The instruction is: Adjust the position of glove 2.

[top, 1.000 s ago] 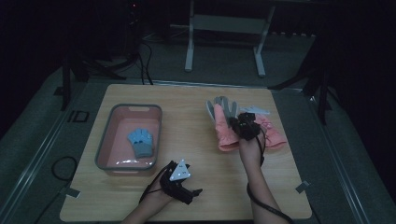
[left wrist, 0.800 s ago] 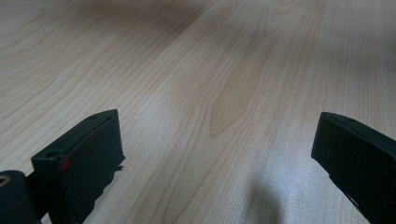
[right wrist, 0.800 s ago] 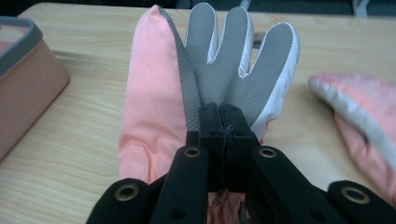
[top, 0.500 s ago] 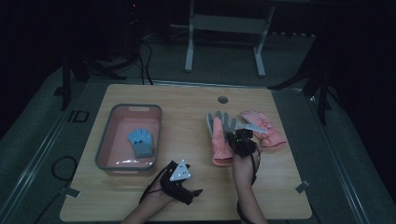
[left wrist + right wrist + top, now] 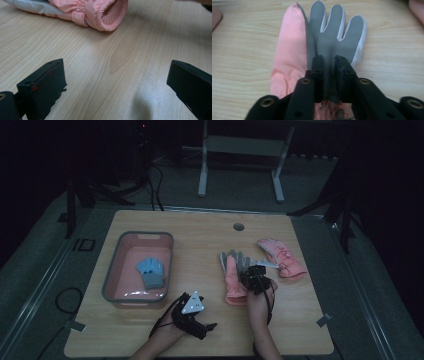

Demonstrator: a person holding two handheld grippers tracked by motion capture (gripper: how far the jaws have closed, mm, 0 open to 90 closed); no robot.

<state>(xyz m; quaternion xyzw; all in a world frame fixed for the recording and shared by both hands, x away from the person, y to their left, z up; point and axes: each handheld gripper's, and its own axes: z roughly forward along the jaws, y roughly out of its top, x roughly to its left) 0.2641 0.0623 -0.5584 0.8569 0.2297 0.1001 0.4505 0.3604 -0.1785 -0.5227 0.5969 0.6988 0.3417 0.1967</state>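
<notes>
A pink glove with a grey palm [image 5: 231, 274] lies at the table's middle, fingers pointing away from me. My right gripper [image 5: 251, 274] is shut on the grey palm fabric [image 5: 332, 37]; in the right gripper view the jaws pinch a fold of it, gripper [image 5: 329, 62]. A second pink glove [image 5: 280, 257] lies just to the right, apart from the gripper. My left gripper [image 5: 206, 325] rests near the front edge, jaws wide open with nothing between them [image 5: 115, 82]. Ahead of it is the first glove's knit cuff [image 5: 106, 13].
A pink tray with a grey rim [image 5: 112, 281] stands at the left and holds a small blue glove [image 5: 151, 271]. A round hole [image 5: 238, 226] sits in the tabletop near the far edge. Bare wood spans the front between the hands.
My right gripper has drawn the grey-palmed glove toward the front edge, away from the second pink glove, which stays at the right. The left gripper has not moved.
</notes>
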